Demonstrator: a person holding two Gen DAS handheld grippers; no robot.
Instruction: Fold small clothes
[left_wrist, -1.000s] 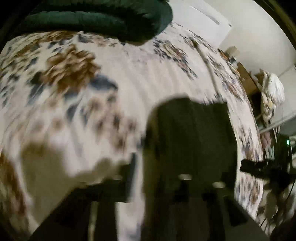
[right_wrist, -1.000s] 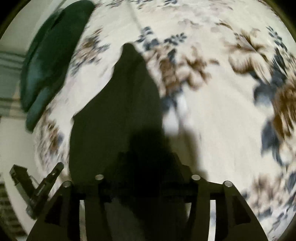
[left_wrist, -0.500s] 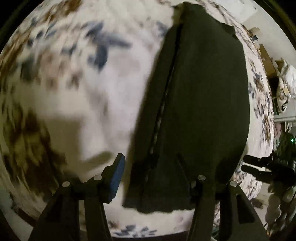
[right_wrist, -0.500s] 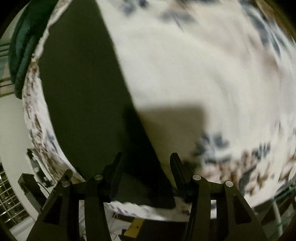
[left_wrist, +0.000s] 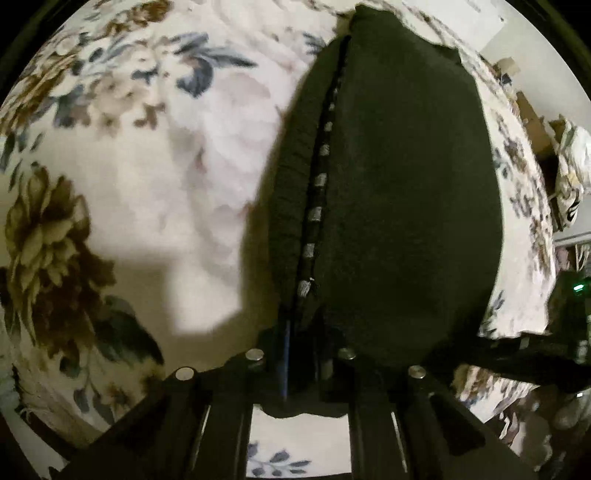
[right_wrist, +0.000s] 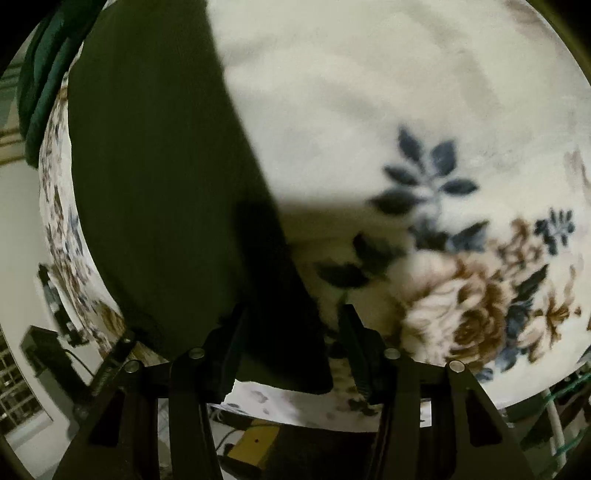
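Left gripper: Your left gripper (left_wrist: 301, 354) was clenched, its two black fingers drawn together on the near hem of the dark, soft-knit garment (left_wrist: 399, 192). The jaws had just been closing, and cloth sat between them.

Right gripper: Your right gripper (right_wrist: 291, 332) stood part-way spread over the garment's other near corner (right_wrist: 291, 350). The dark cloth lay between the black fingers, but you had not pinched it; the pads looked clear of the fabric on both sides.

Garment: The dark garment lay flat on the cream fleece blanket with brown and blue flowers (left_wrist: 110, 206), running away from you lengthwise. A ribbed band with a line of pale stitches (left_wrist: 314, 206) ran along its left side. Its near hem sat close to the blanket's near edge.

Step in hand: You were taking hold of the near hem, one corner each, as I judge it. The left corner was caught; the right was not yet.

Next move: You would need to close the right fingers on their corner first. Then lift both corners together and level, and carry them toward the far end, so the hem lands square and the fold line stays straight.

Far side: A dark green rolled cloth (right_wrist: 40, 88) lay at the far edge of the blanket, apart from the garment, clear of the fold's path.
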